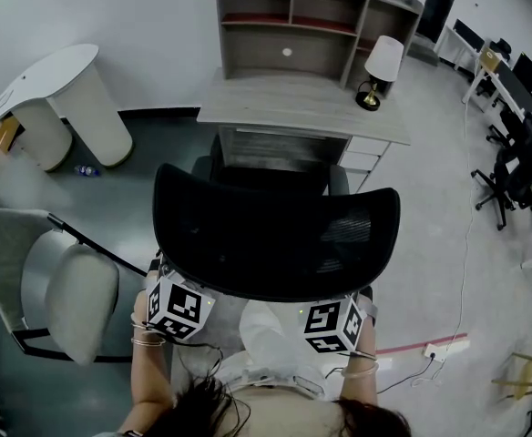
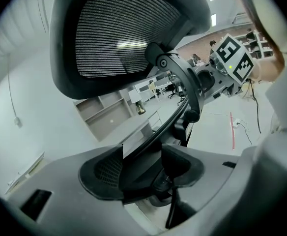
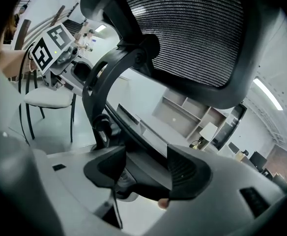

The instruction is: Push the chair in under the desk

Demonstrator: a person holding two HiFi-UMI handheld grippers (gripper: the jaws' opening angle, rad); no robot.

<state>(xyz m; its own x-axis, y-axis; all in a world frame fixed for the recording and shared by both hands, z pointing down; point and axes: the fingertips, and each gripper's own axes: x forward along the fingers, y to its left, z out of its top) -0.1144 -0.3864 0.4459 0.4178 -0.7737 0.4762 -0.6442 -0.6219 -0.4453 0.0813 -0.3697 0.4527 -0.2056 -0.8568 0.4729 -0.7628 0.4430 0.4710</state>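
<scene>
Black mesh, matt plastic frame on chair (image 1: 275, 235) — pale woodgrain desk (image 1: 293, 107).

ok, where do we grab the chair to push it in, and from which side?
The chair backrest's lower rim, from behind, one gripper per side. The rim is a narrow bar that fits between jaws, and the back faces away from the desk, so a straight push should send it under. The left gripper and right gripper hold it there.
</scene>
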